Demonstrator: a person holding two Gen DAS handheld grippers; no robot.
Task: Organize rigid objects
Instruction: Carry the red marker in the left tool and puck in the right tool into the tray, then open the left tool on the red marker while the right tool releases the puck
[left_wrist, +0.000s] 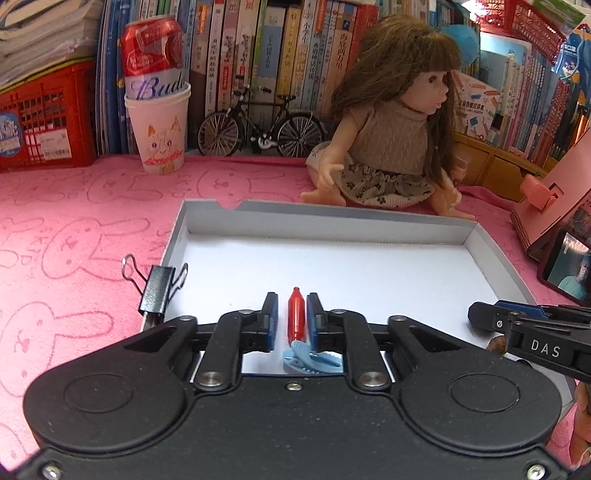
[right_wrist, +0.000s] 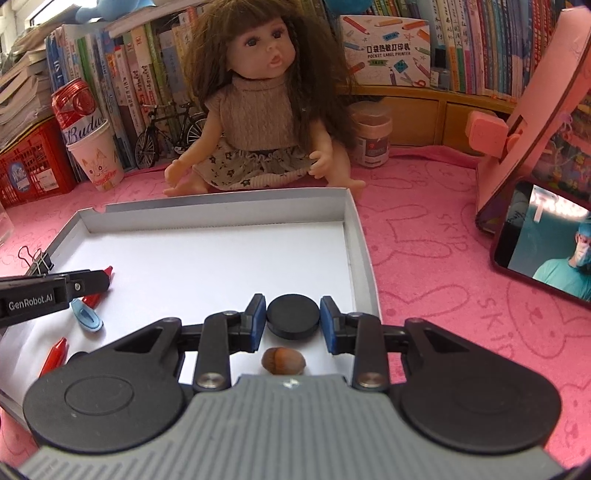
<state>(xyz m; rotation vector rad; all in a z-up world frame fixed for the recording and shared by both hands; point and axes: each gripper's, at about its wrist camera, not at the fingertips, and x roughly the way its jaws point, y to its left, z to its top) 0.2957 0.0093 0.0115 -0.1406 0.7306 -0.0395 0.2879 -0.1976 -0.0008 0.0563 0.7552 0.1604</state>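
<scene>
Left gripper: angled down into the white tray, jaws parted, red crayon lying loose between them, small gaps both sides. Blue clip just below it.

Right gripper: same downward tilt, jaws open astride the black disc, pads not pressing. Hazelnut near its base.

Tray's far half bare; right wall close to right finger. Binder clip on left rim.

Black tool (blue pads)

Home study desk, packed bookshelf, doll, pink bunny-print cloth, phone propped
</scene>
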